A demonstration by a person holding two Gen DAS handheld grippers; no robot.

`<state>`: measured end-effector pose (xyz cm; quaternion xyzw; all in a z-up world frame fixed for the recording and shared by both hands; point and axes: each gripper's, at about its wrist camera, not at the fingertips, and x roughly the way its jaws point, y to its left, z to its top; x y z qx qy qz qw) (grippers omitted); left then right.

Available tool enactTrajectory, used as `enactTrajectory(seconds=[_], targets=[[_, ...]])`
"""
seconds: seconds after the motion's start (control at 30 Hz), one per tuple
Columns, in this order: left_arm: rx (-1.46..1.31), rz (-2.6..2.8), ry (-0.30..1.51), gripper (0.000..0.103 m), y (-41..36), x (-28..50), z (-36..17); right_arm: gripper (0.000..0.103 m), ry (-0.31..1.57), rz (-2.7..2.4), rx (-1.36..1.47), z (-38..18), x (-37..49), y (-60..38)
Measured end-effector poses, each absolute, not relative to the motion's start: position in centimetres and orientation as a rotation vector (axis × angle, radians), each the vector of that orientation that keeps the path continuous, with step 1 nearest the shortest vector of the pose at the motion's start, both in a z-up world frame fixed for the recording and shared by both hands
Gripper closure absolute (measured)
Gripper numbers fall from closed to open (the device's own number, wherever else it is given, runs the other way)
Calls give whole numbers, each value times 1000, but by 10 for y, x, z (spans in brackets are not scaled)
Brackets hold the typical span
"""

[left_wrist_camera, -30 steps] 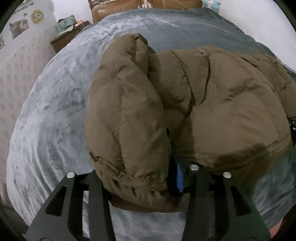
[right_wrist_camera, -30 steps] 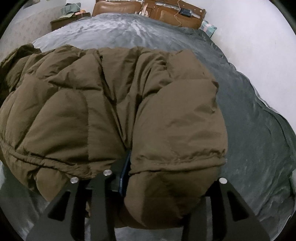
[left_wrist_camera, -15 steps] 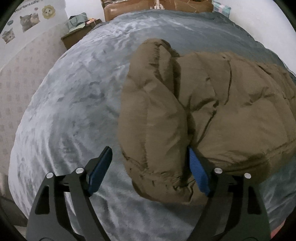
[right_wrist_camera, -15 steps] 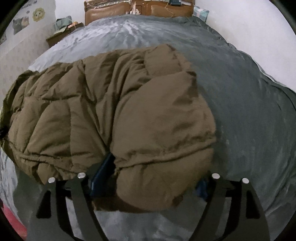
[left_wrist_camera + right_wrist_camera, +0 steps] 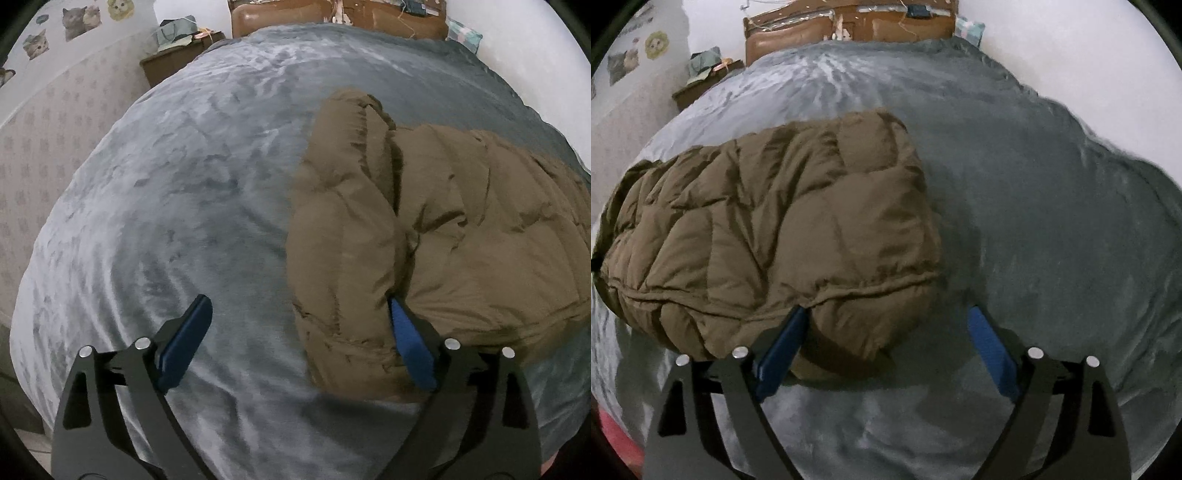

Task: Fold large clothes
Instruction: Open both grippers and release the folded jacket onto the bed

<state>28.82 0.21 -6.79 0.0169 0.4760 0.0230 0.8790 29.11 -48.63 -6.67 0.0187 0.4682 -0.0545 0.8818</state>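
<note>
Both wrist views are showing soft, dim indoor light with a cool cast. The fisheye lens is bending the bed's grey blanket (image 5: 177,221) into a dome, and black vignetting is cutting off the corners. The white wall (image 5: 1071,55) is washing out near the upper right. The brown puffer jacket (image 5: 775,240) is casting a soft shadow onto the blanket beside and beneath it. Slight blur is softening fabric detail, most visibly toward the edges.
</note>
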Motion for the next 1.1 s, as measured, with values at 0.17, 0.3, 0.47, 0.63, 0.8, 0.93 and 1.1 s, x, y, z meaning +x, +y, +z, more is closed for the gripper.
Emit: enactTrajectory(seconds=[0.17,0.3,0.47,0.63,0.8,0.93,1.1], targets=[[-86,19,1014,5,37,288,-72,10,970,-144,84,-86,288,-502],[-61,48,1021,5,46,297,-82,9,981,-145,133,-105,293,-506],[35,85,1001,5,33,301,-84,6,968,-202,63,-113,298,-496],[90,93,991,5,28,301,-87,3,960,-246,6,-115,299,-487],[57,80,995,5,32,303,-97,3,950,-266,5,-118,297,-483],[80,84,993,5,28,299,-103,3,947,-277,-21,-122,297,-476],[93,99,988,5,26,296,-96,3,943,-288,-22,-119,295,-476]])
